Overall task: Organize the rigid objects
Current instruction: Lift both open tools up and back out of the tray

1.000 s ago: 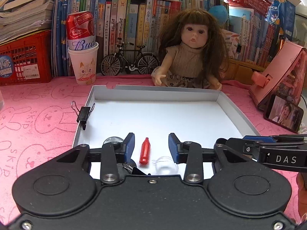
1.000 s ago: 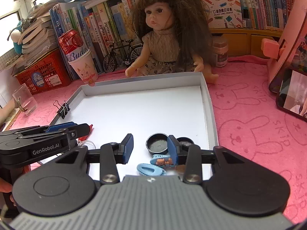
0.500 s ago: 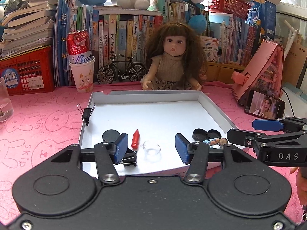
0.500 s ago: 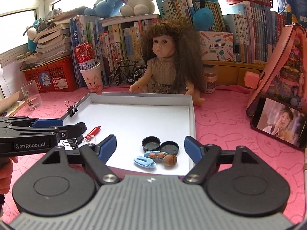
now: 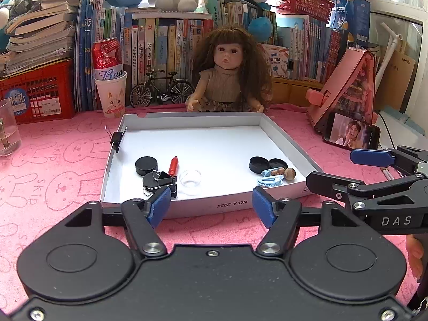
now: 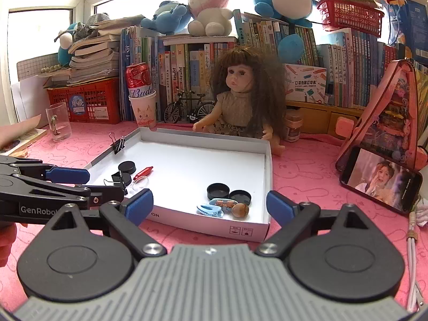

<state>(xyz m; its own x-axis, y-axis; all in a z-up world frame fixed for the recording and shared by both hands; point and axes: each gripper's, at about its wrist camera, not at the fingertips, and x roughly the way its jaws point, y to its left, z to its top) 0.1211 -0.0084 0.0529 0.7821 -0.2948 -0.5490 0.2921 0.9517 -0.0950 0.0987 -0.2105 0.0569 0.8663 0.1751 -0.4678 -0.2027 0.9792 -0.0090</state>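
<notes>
Compared with one second ago, both tools are now sitting back from the shallow white cardboard tray [image 5: 281, 144], outside its near wall, while before their blue pads were over the tray floor. The left tool [image 5: 211, 207] is opening its jaws and nothing is between them. The right tool [image 6: 210, 204] is also opening wide, with nothing clamped; only the tray's near wall is showing behind the gap.

The tool bodies are covering the bottom part of each view, so the desk [image 5: 53, 160] with the pink rabbit-print cloth is cut off there. A black binder clip [image 5: 165, 182] in the tray is partly hidden behind the left pad.

Inside the tray, two groups are lying well apart. On the left side are resting a black round cap [image 5: 146, 165], a small red tube [image 5: 173, 165], a clear round dish [image 5: 190, 178] and the binder clip. On the right side are resting two black round lids [image 6: 228, 192], two light blue hair clips [image 6: 211, 210] and a brown nut [image 6: 240, 210], all close together. Another black binder clip [image 5: 117, 136] is gripping the tray's left wall.
</notes>
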